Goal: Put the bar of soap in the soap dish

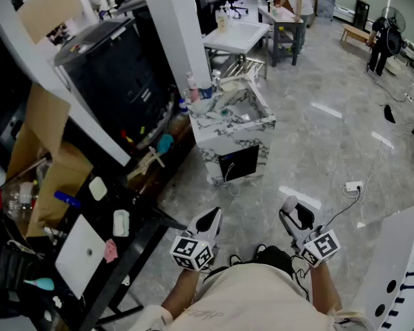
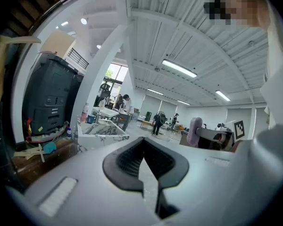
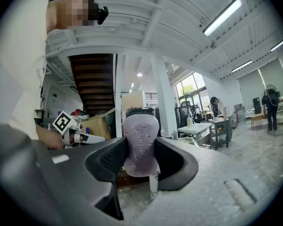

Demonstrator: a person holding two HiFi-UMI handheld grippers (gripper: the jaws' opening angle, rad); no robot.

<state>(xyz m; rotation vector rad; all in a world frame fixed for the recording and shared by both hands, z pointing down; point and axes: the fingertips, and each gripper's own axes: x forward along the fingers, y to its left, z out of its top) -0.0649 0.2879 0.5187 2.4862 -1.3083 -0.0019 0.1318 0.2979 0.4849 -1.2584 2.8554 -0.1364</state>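
One bar of soap [image 3: 140, 140] clamped in the right hand-held gripper [image 3: 141, 163]

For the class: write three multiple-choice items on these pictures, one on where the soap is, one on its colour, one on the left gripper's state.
1. Where is the soap?
A in the right gripper
B in the left gripper
C in neither gripper

2. What colour is the soap?
A green
B pale purple
C yellow

3. The left gripper is
A shut on the soap
B shut, empty
C wide open

Key:
1 A, the soap stands between the right gripper's pads.
2 B, it looks pale purple there.
3 B, its jaws meet with nothing between.
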